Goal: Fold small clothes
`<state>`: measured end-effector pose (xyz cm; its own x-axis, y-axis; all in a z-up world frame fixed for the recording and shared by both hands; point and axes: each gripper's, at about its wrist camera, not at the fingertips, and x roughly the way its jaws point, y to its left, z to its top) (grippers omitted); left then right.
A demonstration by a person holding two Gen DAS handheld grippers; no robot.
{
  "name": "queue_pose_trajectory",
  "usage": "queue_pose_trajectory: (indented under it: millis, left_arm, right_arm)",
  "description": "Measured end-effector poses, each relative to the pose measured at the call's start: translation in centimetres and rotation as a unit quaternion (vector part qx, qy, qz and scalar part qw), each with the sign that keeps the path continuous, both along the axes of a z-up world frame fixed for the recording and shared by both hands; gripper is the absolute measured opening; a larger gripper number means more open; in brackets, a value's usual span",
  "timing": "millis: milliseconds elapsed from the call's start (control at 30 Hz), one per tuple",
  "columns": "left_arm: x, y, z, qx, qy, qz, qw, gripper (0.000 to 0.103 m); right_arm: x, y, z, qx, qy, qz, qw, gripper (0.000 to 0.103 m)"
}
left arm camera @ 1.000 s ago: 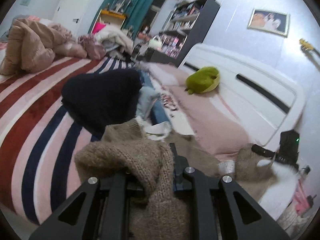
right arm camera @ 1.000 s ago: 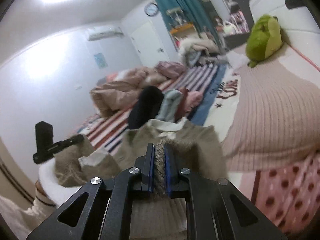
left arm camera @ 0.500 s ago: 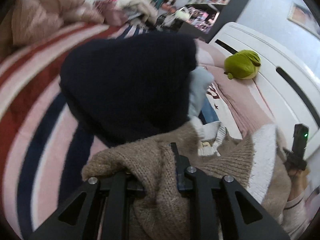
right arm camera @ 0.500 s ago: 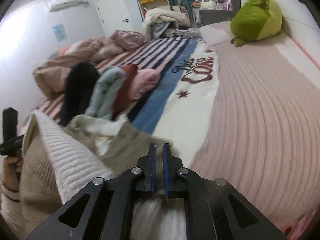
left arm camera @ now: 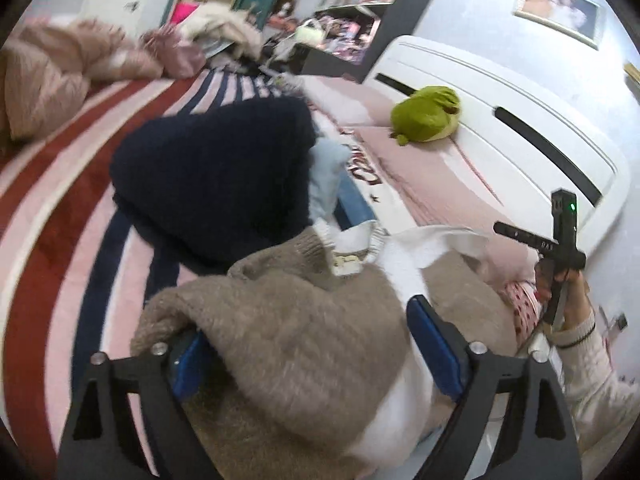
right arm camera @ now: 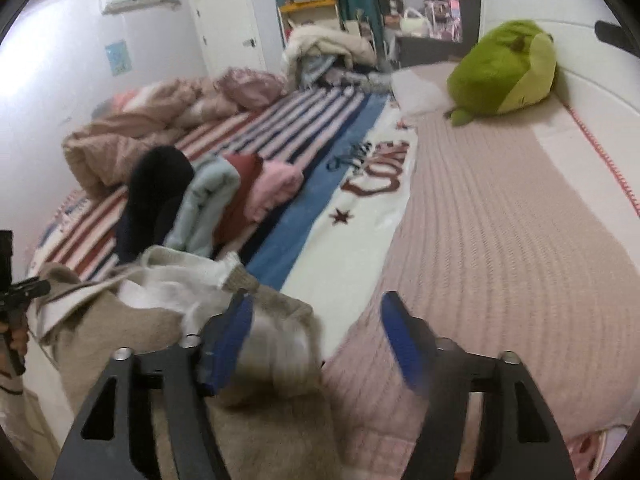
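The left gripper (left arm camera: 312, 344) is standing with its blue-padded jaws spread wide, a thick fold of the beige knit sweater (left arm camera: 288, 320) bulging up between them without being pinched. The right gripper (right arm camera: 316, 336) is likewise gaping open, its left pad brushing the sweater's edge (right arm camera: 264, 344) while the right pad is hovering over the pink ribbed blanket (right arm camera: 500, 240). The sweater is lying bunched at the near edge of the bed, its white collar and label (left arm camera: 352, 250) turned upward.

Only the left wrist view is showing the person's right hand (left arm camera: 564, 280) gripping its black handle beside the white headboard (left arm camera: 500, 92), along with a framed picture (left arm camera: 560, 12) on the wall. Only the right wrist view is revealing the full row of folded clothes behind the sweater: a black garment (right arm camera: 156, 200), a pale blue one (right arm camera: 204, 204), a dark red one (right arm camera: 240, 192) and a pink one (right arm camera: 272, 188), all resting on the striped blanket (right arm camera: 288, 128). Both views are taking in the green plush toy (right arm camera: 504, 68) sitting against the headboard and a rumpled tan duvet (right arm camera: 120, 140) heaped at the far side.
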<state>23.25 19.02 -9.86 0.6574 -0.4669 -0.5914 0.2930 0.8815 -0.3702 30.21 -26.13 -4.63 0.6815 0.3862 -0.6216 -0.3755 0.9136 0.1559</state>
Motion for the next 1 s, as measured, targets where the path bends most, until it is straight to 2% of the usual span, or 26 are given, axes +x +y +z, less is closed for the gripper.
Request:
queue_pose_trajectory:
  millis: [167, 333, 400, 500, 567, 600, 633, 667, 700, 733, 767, 800, 833, 867, 900, 967, 1000]
  left_arm:
    - [-2.1, 0.2, 0.8, 0.027, -0.014, 0.002, 0.9995, 0.097]
    - [-3.0, 0.7, 1.3, 0.034, -0.028, 0.001, 0.999, 0.098]
    - [-3.4, -0.2, 1.3, 0.06, -0.038, -0.024, 0.9972, 0.1]
    - [-3.6, -2.9, -0.1, 0.101, -0.042, -0.098, 0.9892, 0.102]
    - [-2.9, -4.7, -1.8, 0.149, -0.027, -0.105, 0.9829, 0.102]
    - [-2.3, -5.3, -2.6, 0.175, -0.016, -0.092, 0.9802, 0.102]
    - [-1.5, -5.6, -3.5, 0.195, -0.003, -0.076, 0.9779, 0.102]
    - [-0.7, -5.7, -4.2, 0.205, 0.009, -0.062, 0.9767, 0.102]
    - [-0.1, -5.6, -4.7, 0.209, 0.018, -0.052, 0.9763, 0.101]
    - [0.2, -5.4, -5.1, 0.208, 0.024, -0.05, 0.9765, 0.098]
    - [0.3, -5.2, -5.2, 0.207, 0.023, -0.051, 0.9768, 0.086]
    - [0.4, -5.1, -5.2, 0.212, 0.02, -0.045, 0.9759, 0.063]
    - [0.6, -4.8, -5.1, 0.221, 0.022, -0.032, 0.9746, 0.054]
    - [0.8, -4.2, -4.8, 0.217, 0.026, -0.018, 0.9756, 0.037]
    - [1.2, -3.6, -4.3, 0.2, 0.029, -0.006, 0.9793, 0.027]
    - [2.0, -1.7, -2.9, 0.152, 0.028, 0.029, 0.9876, 0.02]
    - [2.4, -1.0, -2.3, 0.143, 0.024, 0.046, 0.9885, 0.013]
  right_arm:
    - [-1.7, 0.7, -1.5, -0.02, 0.037, 0.032, 0.999, 0.078]
    - [-0.9, 2.8, -4.2, -0.051, 0.059, 0.057, 0.995, 0.078]
    - [0.3, 4.0, -4.7, -0.06, 0.061, 0.069, 0.994, 0.078]
    - [2.0, 5.3, -5.5, -0.064, 0.079, 0.091, 0.991, 0.078]
    - [3.1, 6.1, -6.3, -0.056, 0.112, 0.104, 0.987, 0.076]
    - [3.4, 6.4, -6.7, -0.048, 0.123, 0.112, 0.985, 0.072]
    - [3.6, 6.7, -7.0, -0.046, 0.129, 0.115, 0.984, 0.057]
    - [3.7, 7.2, -7.3, -0.053, 0.132, 0.111, 0.984, 0.046]
    - [3.7, 7.5, -7.5, -0.063, 0.13, 0.106, 0.984, 0.04]
    - [3.6, 7.8, -7.6, -0.07, 0.124, 0.102, 0.985, 0.024]
    - [3.4, 7.9, -7.5, -0.075, 0.117, 0.096, 0.986, 0.02]
    - [3.1, 8.0, -7.3, -0.083, 0.103, 0.084, 0.988, 0.018]
    - [2.7, 8.0, -7.0, -0.089, 0.093, 0.078, 0.989, 0.016]
    - [2.3, 8.0, -6.5, -0.101, 0.078, 0.071, 0.989, 0.016]
    - [2.1, 7.9, -6.1, -0.108, 0.065, 0.061, 0.99, 0.016]
    - [2.1, 7.5, -5.2, -0.11, 0.047, 0.041, 0.992, 0.015]
    - [2.2, 7.2, -4.8, -0.107, 0.041, 0.03, 0.993, 0.015]
